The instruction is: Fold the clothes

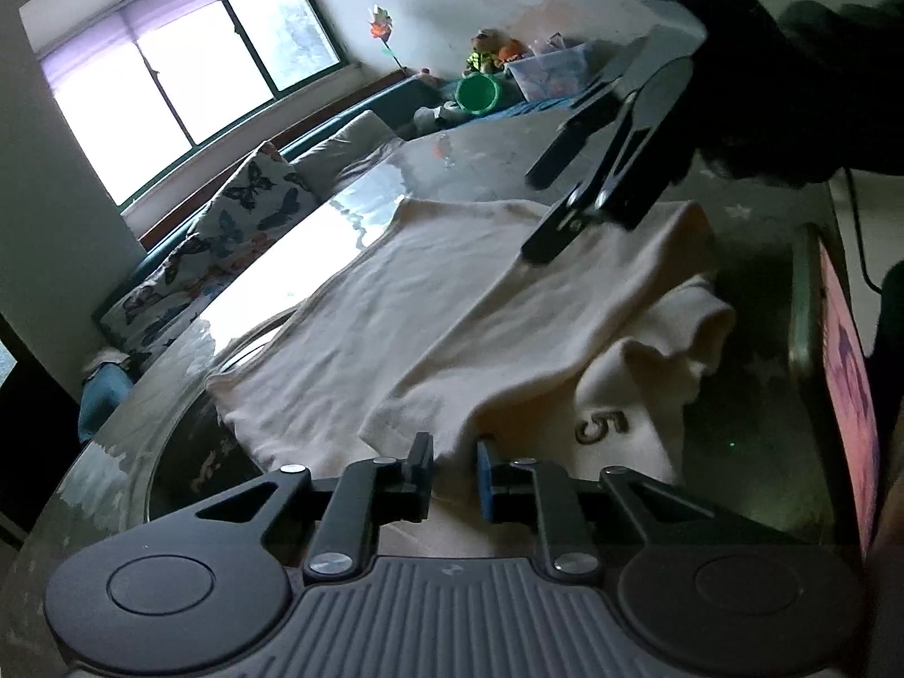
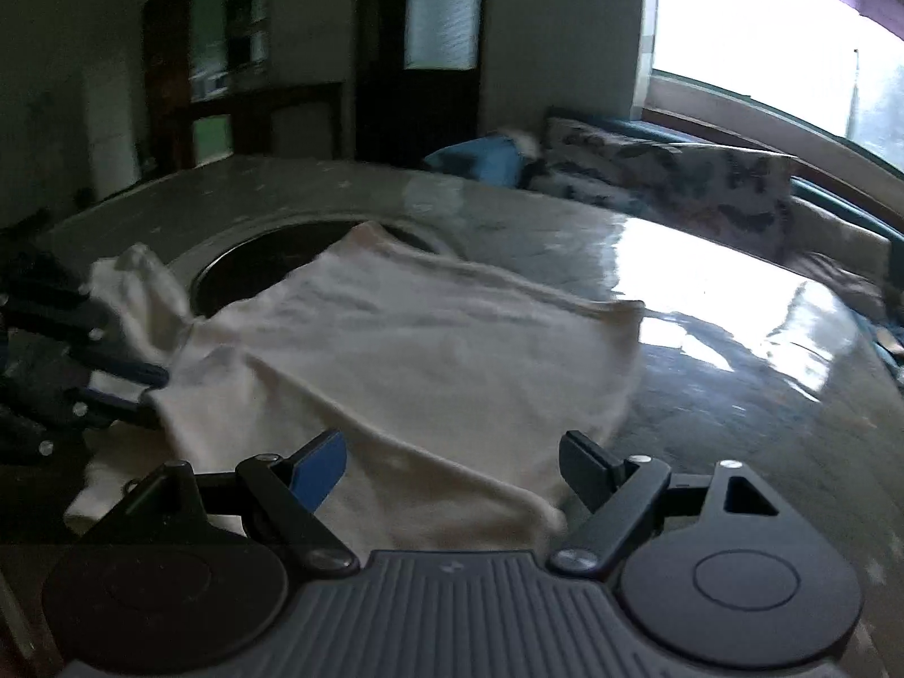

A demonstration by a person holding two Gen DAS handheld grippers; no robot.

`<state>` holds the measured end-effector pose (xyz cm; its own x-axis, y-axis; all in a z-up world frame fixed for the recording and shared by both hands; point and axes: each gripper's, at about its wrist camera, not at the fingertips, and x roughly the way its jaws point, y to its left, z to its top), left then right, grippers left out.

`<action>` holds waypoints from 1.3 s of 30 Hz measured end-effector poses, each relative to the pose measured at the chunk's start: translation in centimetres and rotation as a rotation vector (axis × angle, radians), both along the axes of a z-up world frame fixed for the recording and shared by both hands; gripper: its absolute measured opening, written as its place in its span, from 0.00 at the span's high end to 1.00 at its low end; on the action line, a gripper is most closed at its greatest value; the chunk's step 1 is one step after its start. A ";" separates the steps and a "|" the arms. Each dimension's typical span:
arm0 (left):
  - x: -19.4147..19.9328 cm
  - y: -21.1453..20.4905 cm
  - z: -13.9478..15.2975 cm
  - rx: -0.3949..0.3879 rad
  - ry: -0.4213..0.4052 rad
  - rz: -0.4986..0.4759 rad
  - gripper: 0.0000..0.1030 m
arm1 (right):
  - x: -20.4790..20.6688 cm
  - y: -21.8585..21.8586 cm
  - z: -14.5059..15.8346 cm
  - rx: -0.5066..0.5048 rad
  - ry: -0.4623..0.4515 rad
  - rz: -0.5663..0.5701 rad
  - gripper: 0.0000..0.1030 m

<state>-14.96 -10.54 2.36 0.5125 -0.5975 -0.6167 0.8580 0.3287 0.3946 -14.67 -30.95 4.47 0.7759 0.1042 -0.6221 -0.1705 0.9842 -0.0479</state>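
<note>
Folding looks barely half done: the cream T-shirt (image 1: 429, 305) lies on the glossy glass-topped table (image 1: 316, 237) with one side doubled over its body, while a short sleeve and a panel printed with a "5" bunch loosely at the near edge. The left gripper (image 1: 455, 460) has its jaws narrowly parted at the soft, ribbed cloth's folded edge, though I cannot tell whether they pinch it. The right gripper (image 2: 452, 460) hovers spread wide and empty over the opposite edge.
</note>
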 end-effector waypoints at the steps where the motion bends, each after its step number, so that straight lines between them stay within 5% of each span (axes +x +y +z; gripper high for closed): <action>1: 0.1 0.2 0.0 0.002 0.003 0.005 0.83 | 0.2 0.4 0.0 -0.007 0.002 0.022 0.18; 16: 1.2 4.2 2.0 -0.070 0.055 0.189 0.72 | 3.0 7.4 -1.1 -0.086 0.036 0.345 0.18; 20: 2.9 6.9 3.6 -0.138 0.072 0.359 0.57 | 2.8 7.4 -0.8 -0.064 0.028 0.354 0.18; 27: 7.2 12.5 6.4 -0.176 0.081 0.670 0.54 | 2.6 6.7 -0.3 -0.047 0.015 0.327 0.17; 39: 9.7 18.1 11.5 0.009 -0.044 0.919 0.34 | 2.7 5.9 -0.5 -0.020 0.013 0.303 0.17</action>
